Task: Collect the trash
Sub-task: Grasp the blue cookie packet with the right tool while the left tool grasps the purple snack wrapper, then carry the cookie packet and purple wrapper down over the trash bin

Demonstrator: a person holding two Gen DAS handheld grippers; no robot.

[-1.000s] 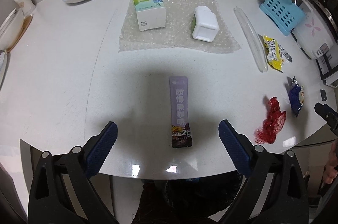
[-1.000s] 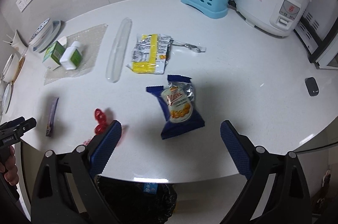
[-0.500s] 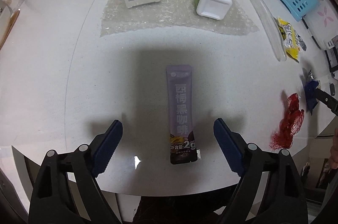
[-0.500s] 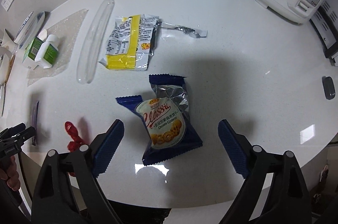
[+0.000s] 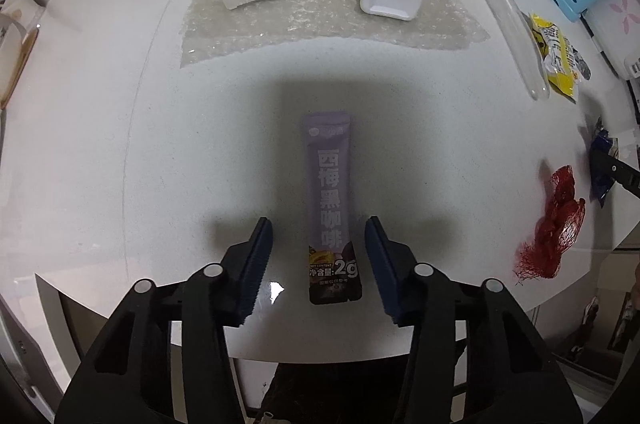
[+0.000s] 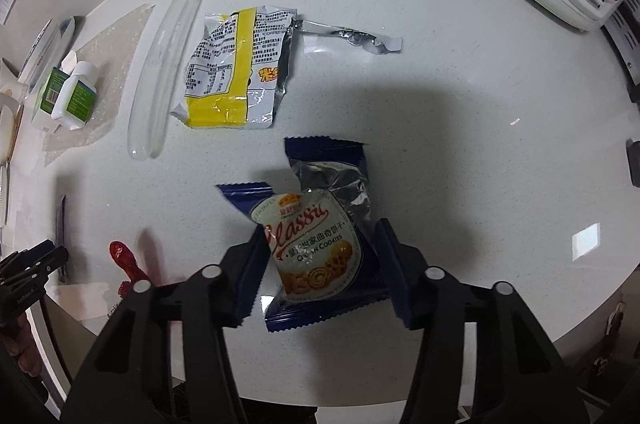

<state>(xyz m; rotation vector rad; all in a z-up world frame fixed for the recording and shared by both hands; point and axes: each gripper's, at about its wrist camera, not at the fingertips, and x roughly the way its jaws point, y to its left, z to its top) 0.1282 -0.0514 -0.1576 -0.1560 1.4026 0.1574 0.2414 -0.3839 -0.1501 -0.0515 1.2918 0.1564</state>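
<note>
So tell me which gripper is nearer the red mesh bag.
Right. The right gripper straddles the cookie packet beside the red mesh bag; the left gripper straddles the purple sachet, farther off.

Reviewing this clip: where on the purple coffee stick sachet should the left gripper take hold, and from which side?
Grip the purple sachet across its narrow width near the dark lower end, coming from straight above. It lies flat on the white table, its long axis running between the fingers of the left gripper, so only the long edges offer a bite. The jaws have just been closing with the sachet between them, not yet touching it.
</note>
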